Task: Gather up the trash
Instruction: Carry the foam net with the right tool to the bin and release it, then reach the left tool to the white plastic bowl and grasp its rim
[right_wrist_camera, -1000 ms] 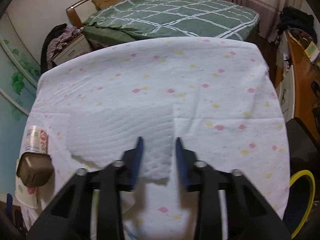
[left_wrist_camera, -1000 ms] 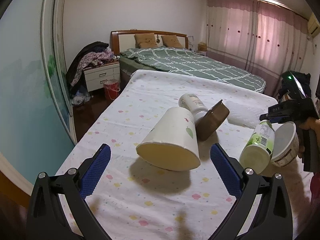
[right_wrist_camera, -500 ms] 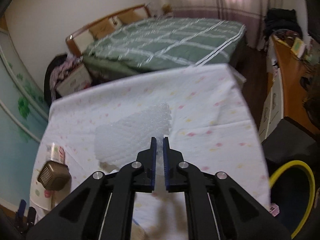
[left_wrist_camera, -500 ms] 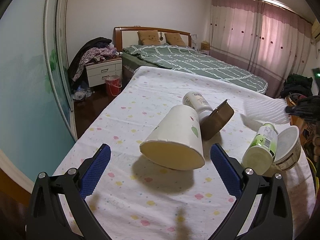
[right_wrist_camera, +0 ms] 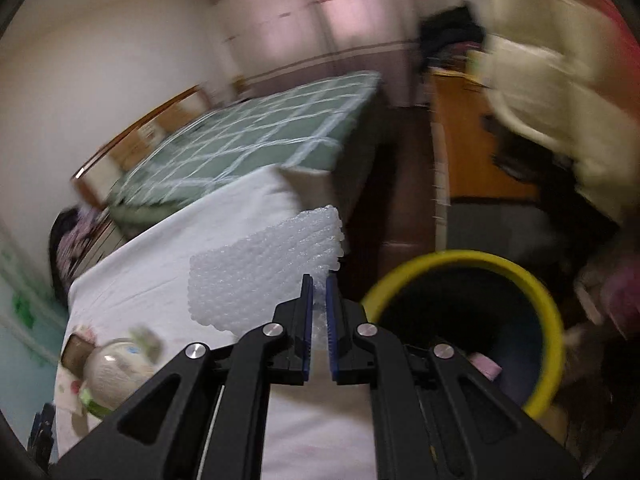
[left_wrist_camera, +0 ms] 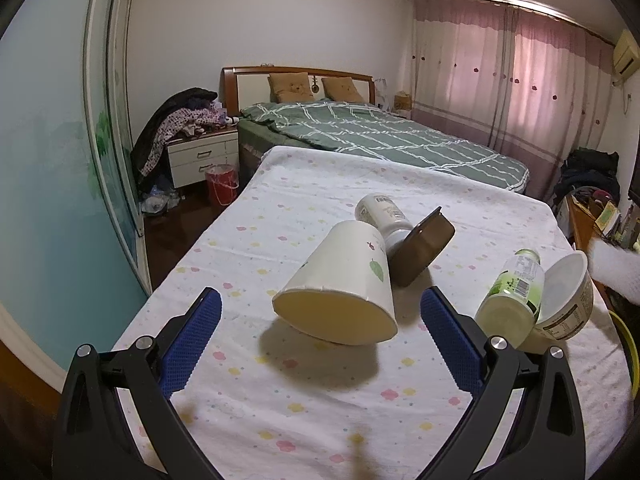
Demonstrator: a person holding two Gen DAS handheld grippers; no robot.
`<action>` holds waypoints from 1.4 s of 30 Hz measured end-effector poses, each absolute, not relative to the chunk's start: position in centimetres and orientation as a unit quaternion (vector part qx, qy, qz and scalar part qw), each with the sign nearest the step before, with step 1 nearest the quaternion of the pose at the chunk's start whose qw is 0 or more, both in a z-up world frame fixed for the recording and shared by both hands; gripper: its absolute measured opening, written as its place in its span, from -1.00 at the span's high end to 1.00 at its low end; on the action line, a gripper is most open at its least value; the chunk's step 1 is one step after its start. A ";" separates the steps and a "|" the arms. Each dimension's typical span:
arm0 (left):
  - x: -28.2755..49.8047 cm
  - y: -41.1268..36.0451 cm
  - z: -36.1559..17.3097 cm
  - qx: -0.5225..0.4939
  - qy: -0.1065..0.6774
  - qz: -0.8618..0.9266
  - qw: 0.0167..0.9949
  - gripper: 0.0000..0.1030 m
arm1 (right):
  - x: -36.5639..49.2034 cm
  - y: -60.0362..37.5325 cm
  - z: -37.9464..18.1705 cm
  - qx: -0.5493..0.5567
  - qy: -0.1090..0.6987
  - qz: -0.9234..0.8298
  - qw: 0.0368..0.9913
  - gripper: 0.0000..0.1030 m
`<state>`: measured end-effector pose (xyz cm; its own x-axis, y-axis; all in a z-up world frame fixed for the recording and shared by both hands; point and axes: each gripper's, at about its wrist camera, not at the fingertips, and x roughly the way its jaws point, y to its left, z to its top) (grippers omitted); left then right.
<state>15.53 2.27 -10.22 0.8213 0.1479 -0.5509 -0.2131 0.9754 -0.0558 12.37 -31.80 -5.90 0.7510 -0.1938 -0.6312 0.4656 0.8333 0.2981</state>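
Observation:
My right gripper (right_wrist_camera: 318,300) is shut on a sheet of bubble wrap (right_wrist_camera: 264,268), lifted off the white dotted bedspread (right_wrist_camera: 160,264) and hanging left of the yellow-rimmed trash bin (right_wrist_camera: 532,288). The view is blurred. In the left wrist view my left gripper (left_wrist_camera: 318,336) stands open, low over the bedspread (left_wrist_camera: 320,184), just in front of a tipped white paper cup (left_wrist_camera: 340,284). Behind the cup lie a white bottle (left_wrist_camera: 382,212) and a brown box (left_wrist_camera: 424,248). To the right lie a green-labelled bottle (left_wrist_camera: 512,296) and a white bowl (left_wrist_camera: 568,296). The bubble wrap's edge (left_wrist_camera: 616,276) shows at far right.
A green quilted bed (left_wrist_camera: 384,140) lies beyond, with a nightstand (left_wrist_camera: 200,156), a clothes pile (left_wrist_camera: 176,128) and a red bucket (left_wrist_camera: 222,184) at left. Pink curtains (left_wrist_camera: 520,80) hang at the back. A wooden desk (right_wrist_camera: 472,140) stands behind the bin.
My right gripper closed on the bubble wrap, lifted it off the bedspread and swung right, rolling, until the yellow-rimmed bin came close. The left gripper kept still.

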 end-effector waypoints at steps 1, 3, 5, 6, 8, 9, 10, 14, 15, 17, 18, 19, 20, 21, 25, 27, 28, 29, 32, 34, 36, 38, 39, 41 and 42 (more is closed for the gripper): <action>15.5 2.2 -10.2 -0.055 0.282 0.096 0.953 -0.90 | 11.0 -33.2 -6.1 0.234 0.297 -0.200 0.904 0.87; 15.3 1.9 -10.0 -0.052 0.279 0.097 0.954 -0.90 | 9.1 -35.2 -6.3 0.244 0.288 -0.229 0.897 0.87; 15.1 1.5 -10.1 -0.056 0.278 0.090 0.955 -0.90 | 7.6 -36.8 -6.8 0.247 0.286 -0.256 0.889 0.87; 15.0 1.3 -10.1 -0.059 0.281 0.085 0.954 -0.90 | 7.3 -37.6 -7.0 0.250 0.287 -0.265 0.886 0.87; 15.1 0.2 -10.3 -0.060 0.290 0.066 0.953 -0.90 | 6.8 -38.8 -7.9 0.260 0.292 -0.275 0.878 0.87; 15.1 -0.6 -10.3 -0.053 0.293 0.059 0.953 -0.90 | 6.6 -39.2 -8.3 0.263 0.296 -0.278 0.875 0.87; 15.0 -1.2 -10.2 -0.047 0.294 0.055 0.953 -0.90 | 6.6 -39.5 -8.9 0.262 0.303 -0.284 0.871 0.86; 14.8 -4.4 -9.9 -0.014 0.292 0.028 0.956 -0.90 | 6.3 -40.0 -10.8 0.264 0.319 -0.288 0.864 0.80; 14.8 -5.2 -9.8 -0.006 0.291 0.021 0.956 -0.90 | 6.2 -40.1 -11.1 0.266 0.321 -0.287 0.863 0.79; 15.1 -6.3 -9.4 0.004 0.290 0.013 0.957 -0.90 | 6.2 -40.3 -11.3 0.271 0.321 -0.282 0.863 0.74; 15.3 -7.1 -9.2 0.010 0.290 0.008 0.957 -0.90 | 6.3 -40.3 -11.5 0.273 0.321 -0.279 0.863 0.71; 15.6 -7.4 -9.0 0.012 0.291 0.004 0.957 -0.90 | 6.3 -40.4 -11.7 0.273 0.322 -0.276 0.863 0.70; 15.8 -7.8 -8.8 0.013 0.292 0.000 0.956 -0.90 | 6.4 -40.4 -11.9 0.273 0.323 -0.272 0.864 0.69; 16.2 -8.2 -8.6 0.013 0.293 -0.003 0.956 -0.90 | 6.5 -40.4 -12.0 0.273 0.325 -0.268 0.865 0.69; 18.3 -9.8 -7.6 0.024 0.295 -0.008 0.955 -0.90 | 6.8 -40.3 -12.5 0.277 0.329 -0.255 0.866 0.69; 19.3 -10.8 -7.5 0.036 0.299 -0.010 0.954 -0.90 | 6.9 -40.2 -12.5 0.279 0.331 -0.251 0.866 0.69; 20.1 -11.4 -7.7 0.042 0.306 -0.015 0.951 -0.90 | 6.9 -40.2 -12.5 0.280 0.331 -0.249 0.866 0.69; 20.8 -11.9 -7.9 0.046 0.316 -0.021 0.947 -0.90 | 7.0 -40.2 -12.6 0.281 0.332 -0.247 0.866 0.68; 21.7 -13.6 -8.3 0.056 0.328 -0.039 0.942 -0.89 | 6.9 -40.2 -12.6 0.282 0.332 -0.246 0.866 0.68; 21.8 -14.8 -8.2 0.068 0.324 -0.051 0.942 -0.89 | 6.9 -40.0 -12.4 0.284 0.331 -0.245 0.866 0.68; 21.7 -16.1 -8.2 0.080 0.322 -0.063 0.941 -0.89 | 6.7 -40.2 -12.5 0.287 0.330 -0.244 0.865 0.68; 21.8 -17.6 -8.1 0.092 0.321 -0.078 0.939 -0.89 | 6.7 -40.3 -12.6 0.290 0.330 -0.243 0.865 0.68; 21.9 -18.4 -8.2 0.098 0.322 -0.084 0.938 -0.89 | 6.6 -40.4 -12.7 0.291 0.330 -0.243 0.864 0.68; 22.2 -19.9 -8.2 0.108 0.322 -0.096 0.936 -0.89 | 6.5 -40.5 -12.7 0.293 0.330 -0.242 0.864 0.68; 22.4 -20.5 -8.3 0.112 0.322 -0.101 0.935 -0.89 | 6.4 -40.6 -12.6 0.294 0.330 -0.242 0.864 0.68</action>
